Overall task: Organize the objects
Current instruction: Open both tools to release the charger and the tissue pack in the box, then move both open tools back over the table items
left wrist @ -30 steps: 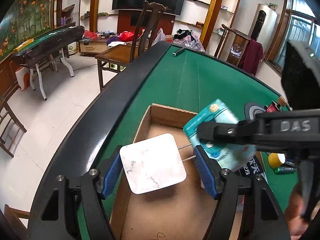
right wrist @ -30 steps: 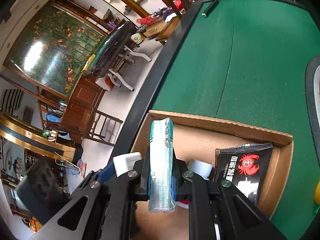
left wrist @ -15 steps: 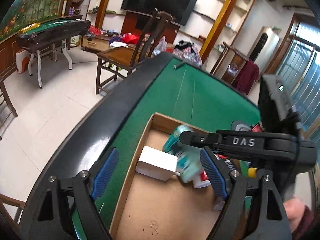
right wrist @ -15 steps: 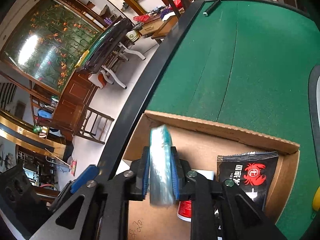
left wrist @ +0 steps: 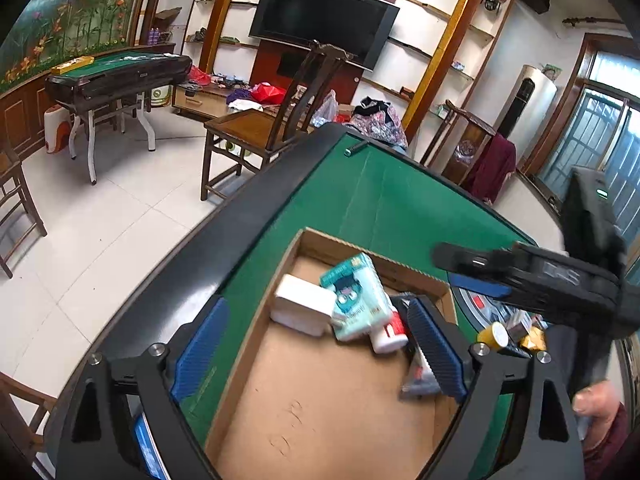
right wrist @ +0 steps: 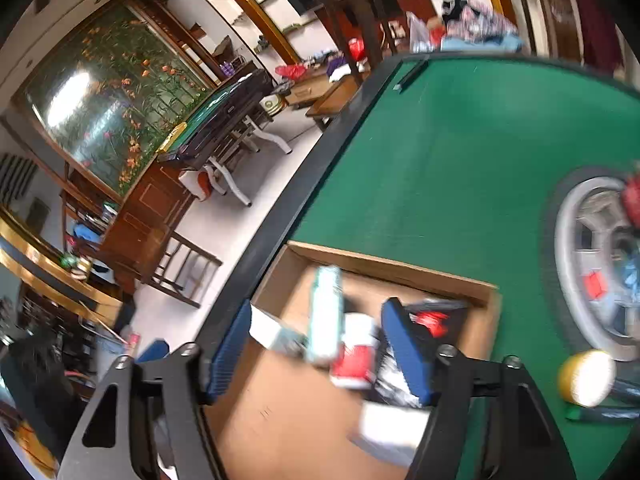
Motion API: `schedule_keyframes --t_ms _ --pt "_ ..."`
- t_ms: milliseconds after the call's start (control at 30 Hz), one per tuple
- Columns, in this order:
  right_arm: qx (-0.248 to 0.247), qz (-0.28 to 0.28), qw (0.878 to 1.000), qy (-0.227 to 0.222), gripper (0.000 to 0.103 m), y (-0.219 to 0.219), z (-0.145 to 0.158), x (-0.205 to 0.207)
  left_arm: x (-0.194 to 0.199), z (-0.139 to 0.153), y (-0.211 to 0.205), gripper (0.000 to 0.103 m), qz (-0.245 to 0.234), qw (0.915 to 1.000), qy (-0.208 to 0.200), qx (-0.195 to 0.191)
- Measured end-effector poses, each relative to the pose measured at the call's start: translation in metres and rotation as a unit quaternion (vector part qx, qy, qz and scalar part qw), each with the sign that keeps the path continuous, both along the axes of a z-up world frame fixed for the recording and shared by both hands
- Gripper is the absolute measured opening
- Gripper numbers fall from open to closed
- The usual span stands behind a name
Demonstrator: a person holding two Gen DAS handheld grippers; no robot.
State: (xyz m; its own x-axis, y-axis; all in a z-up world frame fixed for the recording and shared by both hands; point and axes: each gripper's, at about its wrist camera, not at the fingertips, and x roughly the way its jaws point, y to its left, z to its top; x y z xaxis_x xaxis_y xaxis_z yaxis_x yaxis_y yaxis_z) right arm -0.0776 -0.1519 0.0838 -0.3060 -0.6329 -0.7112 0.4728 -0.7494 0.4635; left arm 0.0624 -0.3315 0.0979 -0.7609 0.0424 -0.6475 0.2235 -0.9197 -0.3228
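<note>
An open cardboard box sits on the green table near its left rail. In it lie a white box, a teal tissue pack, a red and white bottle and a black packet. My left gripper hangs above the box, its jaws opening, nothing between the blue pads. My right gripper is also over the box with jaws opening; the teal pack lies loose below it. In the left wrist view the right gripper reaches in from the right.
A round grey tray with small items lies right of the box, and a yellow-capped item nearer me. The table's black rail runs along the left. A wooden chair stands beyond it. A hand shows at lower right.
The left gripper let go of the white box, and the right gripper let go of the teal pack. Both now lie in the box. Both grippers opened and rose away from it.
</note>
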Motion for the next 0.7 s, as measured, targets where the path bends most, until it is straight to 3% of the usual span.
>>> schedule_keyframes --t_ms 167,333,500,700 --pt "0.022 -0.022 0.998 0.049 0.085 0.066 0.011 0.033 0.005 0.001 0.023 0.091 -0.023 0.9997 -0.006 0.005" --pt "0.022 -0.089 0.992 0.081 0.089 0.146 0.019 0.060 0.002 0.003 0.063 0.091 -0.061 0.9980 -0.015 0.013" --pt "0.005 -0.173 0.980 0.099 0.091 0.226 0.022 0.083 0.001 0.002 0.119 0.091 -0.107 0.9940 -0.024 -0.002" --pt "0.020 -0.240 0.961 0.136 0.094 0.288 0.018 0.105 0.005 -0.012 0.179 0.091 -0.160 0.9861 -0.046 -0.010"
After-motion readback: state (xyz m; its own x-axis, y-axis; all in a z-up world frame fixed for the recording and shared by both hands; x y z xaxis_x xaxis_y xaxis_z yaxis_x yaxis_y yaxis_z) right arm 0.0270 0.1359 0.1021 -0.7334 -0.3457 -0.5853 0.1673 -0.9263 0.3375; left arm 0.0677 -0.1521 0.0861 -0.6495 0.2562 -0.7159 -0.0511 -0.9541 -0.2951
